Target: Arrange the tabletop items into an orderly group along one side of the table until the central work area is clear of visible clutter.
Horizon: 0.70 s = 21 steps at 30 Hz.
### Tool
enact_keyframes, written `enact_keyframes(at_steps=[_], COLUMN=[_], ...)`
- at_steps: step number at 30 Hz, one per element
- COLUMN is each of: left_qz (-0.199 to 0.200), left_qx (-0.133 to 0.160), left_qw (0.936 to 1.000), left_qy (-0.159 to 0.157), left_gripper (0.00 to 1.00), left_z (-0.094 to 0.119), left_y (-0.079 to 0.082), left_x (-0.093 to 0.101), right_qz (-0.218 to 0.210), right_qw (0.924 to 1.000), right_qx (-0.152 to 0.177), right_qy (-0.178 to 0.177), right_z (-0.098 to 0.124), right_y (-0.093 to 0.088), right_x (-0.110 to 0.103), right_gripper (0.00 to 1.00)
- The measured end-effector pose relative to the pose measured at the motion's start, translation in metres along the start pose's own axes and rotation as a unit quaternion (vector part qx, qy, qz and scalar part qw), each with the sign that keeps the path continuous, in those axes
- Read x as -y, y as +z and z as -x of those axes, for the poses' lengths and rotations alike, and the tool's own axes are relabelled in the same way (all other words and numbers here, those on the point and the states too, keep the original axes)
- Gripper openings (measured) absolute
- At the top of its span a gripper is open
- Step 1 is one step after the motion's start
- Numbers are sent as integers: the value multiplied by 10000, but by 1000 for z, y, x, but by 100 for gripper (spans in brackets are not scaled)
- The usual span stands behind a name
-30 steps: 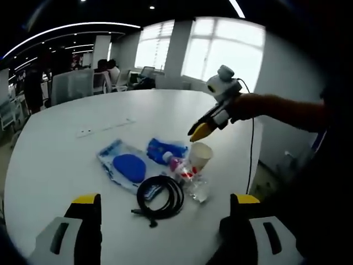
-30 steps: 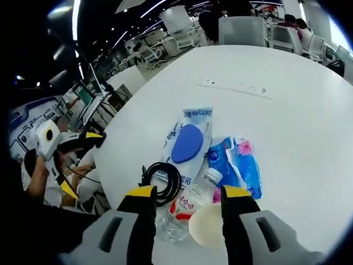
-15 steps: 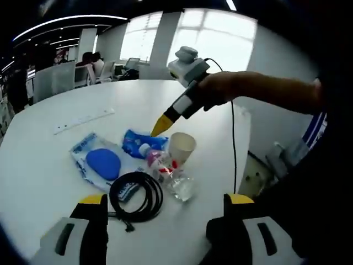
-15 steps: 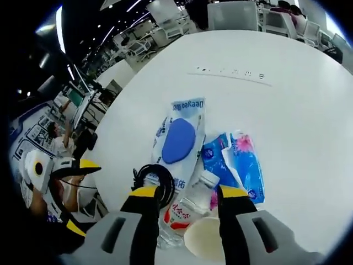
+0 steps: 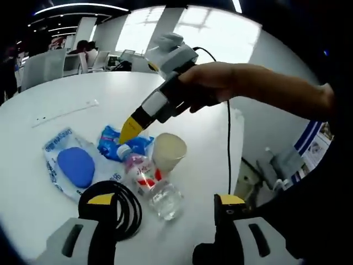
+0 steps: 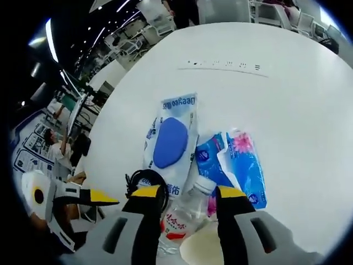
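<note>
The white round bench (image 6: 287, 127) carries a tight cluster of items near its edge. In the right gripper view, the largest item is a flat clear packet with a blue oval insert (image 6: 170, 141); it lies with its long axis running from 12 o'clock to 6 o'clock, printed end at 12. Just beside it at 3 o'clock lies a blue tissue pack (image 6: 234, 165), touching or overlapping the packet's edge. A clear plastic bottle (image 6: 185, 212) lies on its side, long axis from 1 o'clock to 7 o'clock, white cap pointing toward 1 o'clock at the tissue pack; whether it holds liquid cannot be determined. A paper cup (image 6: 201, 251) sits at 5 o'clock of the bottle, touching it; in the left gripper view its mouth tilts toward the camera and its interior appears empty (image 5: 168, 152). A coiled black cable (image 5: 118, 207) lies at 7 o'clock of the bottle in that view. The right gripper (image 6: 185, 193) has its jaws spread apart over the bottle, closed on nothing. The left gripper (image 5: 165, 200) has its jaws wide apart, holding nothing, with the cable and bottle base between them.
</note>
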<state>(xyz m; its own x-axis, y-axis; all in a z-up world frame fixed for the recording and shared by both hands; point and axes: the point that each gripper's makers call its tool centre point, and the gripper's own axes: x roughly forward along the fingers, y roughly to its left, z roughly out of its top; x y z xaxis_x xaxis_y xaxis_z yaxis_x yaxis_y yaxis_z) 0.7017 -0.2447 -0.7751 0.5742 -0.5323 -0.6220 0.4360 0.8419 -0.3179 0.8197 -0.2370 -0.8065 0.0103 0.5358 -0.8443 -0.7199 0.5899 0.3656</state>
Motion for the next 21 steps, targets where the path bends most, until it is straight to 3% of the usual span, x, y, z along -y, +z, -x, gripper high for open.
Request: enact_keyframes(at_steps=[9, 21], left_qz=[435, 513], left_qx=[-167, -502], left_qw=[9989, 9974], left_qy=[-81, 23], left_gripper=[63, 57], left_z=[-36, -61], left_y=[1, -9], left_x=[-2, -10], right_qz=[-189, -293], right_qw=[9996, 9989], right_qx=[-216, -330], right_qy=[-58, -162], right_z=[-9, -21], right_y=[-2, -2], right_x=[3, 13], right_gripper=[32, 27])
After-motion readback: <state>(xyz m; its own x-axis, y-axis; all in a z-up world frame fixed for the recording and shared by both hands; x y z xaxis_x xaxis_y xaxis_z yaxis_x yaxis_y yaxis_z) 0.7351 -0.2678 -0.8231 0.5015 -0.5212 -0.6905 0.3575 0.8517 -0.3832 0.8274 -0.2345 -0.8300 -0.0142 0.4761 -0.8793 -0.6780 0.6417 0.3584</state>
